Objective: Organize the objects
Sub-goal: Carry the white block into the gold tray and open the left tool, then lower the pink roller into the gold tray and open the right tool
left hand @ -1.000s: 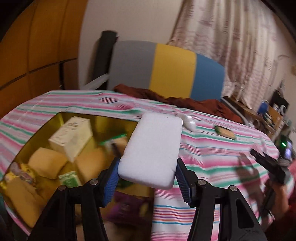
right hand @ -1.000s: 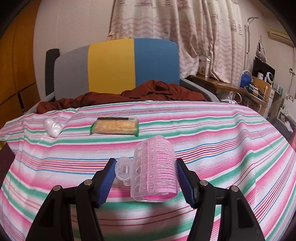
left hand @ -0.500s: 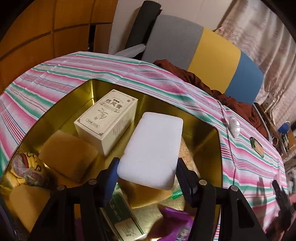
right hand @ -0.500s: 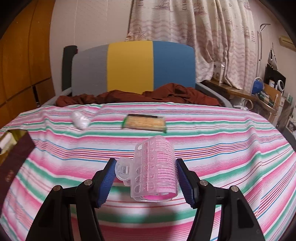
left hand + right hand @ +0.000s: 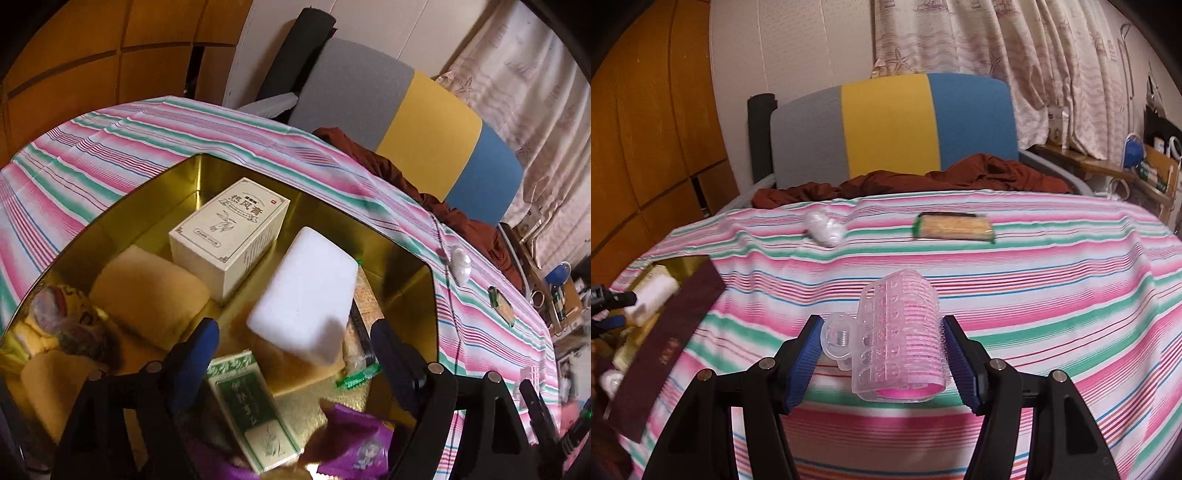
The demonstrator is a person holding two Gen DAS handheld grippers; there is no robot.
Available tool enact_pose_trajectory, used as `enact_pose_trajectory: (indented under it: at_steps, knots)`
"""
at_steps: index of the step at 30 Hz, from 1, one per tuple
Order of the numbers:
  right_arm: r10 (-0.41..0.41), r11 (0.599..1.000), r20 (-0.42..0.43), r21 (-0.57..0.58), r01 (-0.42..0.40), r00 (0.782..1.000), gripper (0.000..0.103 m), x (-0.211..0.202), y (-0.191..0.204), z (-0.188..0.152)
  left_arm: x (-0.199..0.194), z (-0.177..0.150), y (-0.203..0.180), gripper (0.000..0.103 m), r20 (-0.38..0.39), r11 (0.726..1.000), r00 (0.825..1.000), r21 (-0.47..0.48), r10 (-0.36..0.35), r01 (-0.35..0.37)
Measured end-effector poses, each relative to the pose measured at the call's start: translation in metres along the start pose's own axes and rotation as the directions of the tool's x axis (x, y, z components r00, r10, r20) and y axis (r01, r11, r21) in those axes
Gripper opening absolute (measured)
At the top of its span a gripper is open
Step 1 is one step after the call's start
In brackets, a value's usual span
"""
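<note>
Since the earlier frames, the left gripper (image 5: 291, 354) has swung from the table's edge to a spot over the gold tin (image 5: 413, 269), and its jaws have just been opening: the white block (image 5: 308, 301) that sat clamped between the blue pads now tilts free between them, touching neither, blurred as if dropping into the tin. Nearest in that view lie a purple wrapper (image 5: 354, 443) and a green-and-white box (image 5: 251, 410); past them a tan sponge (image 5: 147, 299), then a cream carton (image 5: 229, 232) by the far wall of the tin. So the tin already holds a good share of the things, and the block is just joining them.

The right gripper (image 5: 881, 363) has drifted left across the striped cloth (image 5: 1034, 295) and is clamped on the pink roller (image 5: 901, 332), one pad on its clear clip, the other on the bristles, carried above the cloth and not yet at the tin. At that view's left edge a dark lid (image 5: 665, 347) leans by the tin.

Farther off, two things lie loose on the cloth: a white wad (image 5: 824, 226) and a green-edged cracker pack (image 5: 953, 228), well apart from the tin. As I judge it, the roller goes in next, then those two remain to be fetched; the lid is not yet on
</note>
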State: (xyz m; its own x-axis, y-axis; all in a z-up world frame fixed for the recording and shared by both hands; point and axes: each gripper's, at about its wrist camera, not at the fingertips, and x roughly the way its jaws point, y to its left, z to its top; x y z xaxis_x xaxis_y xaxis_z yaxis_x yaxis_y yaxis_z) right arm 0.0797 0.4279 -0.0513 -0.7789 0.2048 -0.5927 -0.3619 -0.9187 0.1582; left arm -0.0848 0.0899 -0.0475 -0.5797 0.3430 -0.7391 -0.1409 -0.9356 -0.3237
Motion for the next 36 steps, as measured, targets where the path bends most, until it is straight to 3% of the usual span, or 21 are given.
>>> enact_pose_trajectory:
  at_steps: [7,15,20,24,36]
  knots:
    - [0.154,0.988,0.009,-0.017,-0.154,0.988,0.065,-0.012,0.054,0.008,-0.033,-0.023,0.007,0.093,0.079,1.0,0.997,0.017,-0.004,0.002]
    - [0.31,0.947,0.008,-0.096,-0.308,0.951,0.065,-0.024,0.126,0.016,-0.061,-0.041,0.023,0.093,0.154,1.0,0.988,0.022,0.009,-0.013]
    - [0.366,0.919,-0.023,-0.149,-0.366,0.93,0.065,-0.026,0.166,0.012,-0.069,-0.049,0.035,0.093,0.169,0.999,0.985,0.015,0.027,-0.03]
    - [0.393,0.899,-0.061,-0.185,-0.398,0.917,0.065,-0.021,0.194,0.008,-0.072,-0.056,0.043,0.093,0.171,0.999,0.985,0.003,0.032,-0.033]
    - [0.335,0.896,-0.196,-0.238,-0.376,0.922,0.066,0.028,0.248,0.003,-0.079,-0.061,0.053,0.094,0.179,0.999,0.983,0.005,0.038,-0.04]
